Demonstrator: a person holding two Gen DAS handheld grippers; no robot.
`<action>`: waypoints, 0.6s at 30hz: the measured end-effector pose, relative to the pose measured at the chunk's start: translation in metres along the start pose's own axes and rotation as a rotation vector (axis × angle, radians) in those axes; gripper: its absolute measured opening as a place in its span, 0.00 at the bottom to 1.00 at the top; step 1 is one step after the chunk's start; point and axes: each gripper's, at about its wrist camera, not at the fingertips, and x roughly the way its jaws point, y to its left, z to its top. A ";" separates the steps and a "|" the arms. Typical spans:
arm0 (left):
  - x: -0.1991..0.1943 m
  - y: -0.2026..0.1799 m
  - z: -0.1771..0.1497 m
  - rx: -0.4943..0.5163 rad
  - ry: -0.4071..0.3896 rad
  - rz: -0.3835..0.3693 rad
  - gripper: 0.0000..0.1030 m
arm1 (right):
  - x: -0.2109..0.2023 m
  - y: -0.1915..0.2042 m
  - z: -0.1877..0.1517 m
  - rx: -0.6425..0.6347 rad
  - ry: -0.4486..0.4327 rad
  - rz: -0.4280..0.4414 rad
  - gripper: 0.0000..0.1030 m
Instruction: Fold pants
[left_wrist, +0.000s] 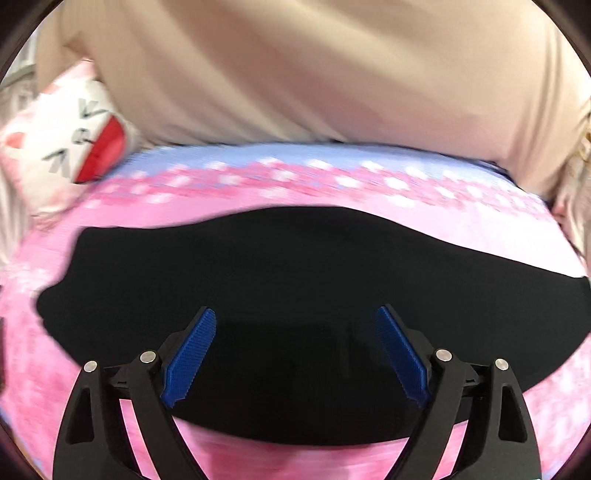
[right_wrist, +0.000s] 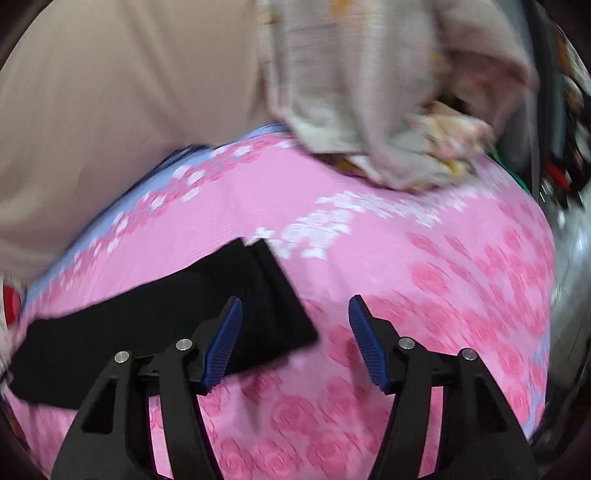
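The black pants (left_wrist: 295, 273) lie flat in a long band across the pink flowered bedsheet (left_wrist: 258, 199). My left gripper (left_wrist: 295, 317) hovers over their middle, open, its blue pads (left_wrist: 192, 354) wide apart with nothing between them. In the right wrist view one end of the black pants (right_wrist: 184, 314) reaches in from the left, its squared edge lying just past my left pad. My right gripper (right_wrist: 295, 306) is open above that end. Its pads (right_wrist: 369, 343) press on nothing; the corner of the pants lies below the gap.
A beige padded headboard (left_wrist: 314, 66) rises behind the bed. A white cushion with red and black print (left_wrist: 62, 136) sits at the left. A heap of pale crumpled cloth (right_wrist: 369, 103) lies on the bedsheet (right_wrist: 424, 295) at the back right, with dark clutter (right_wrist: 565, 122) beyond the bed's edge.
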 end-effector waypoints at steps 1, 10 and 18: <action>0.005 -0.014 0.000 0.004 0.017 -0.031 0.83 | 0.007 0.010 0.008 -0.042 0.005 -0.005 0.70; 0.003 -0.070 -0.003 0.073 0.037 -0.011 0.83 | 0.046 0.069 0.020 -0.378 0.028 -0.131 0.06; 0.018 -0.089 -0.004 0.088 0.083 -0.009 0.83 | 0.037 0.014 0.032 -0.150 0.035 -0.009 0.40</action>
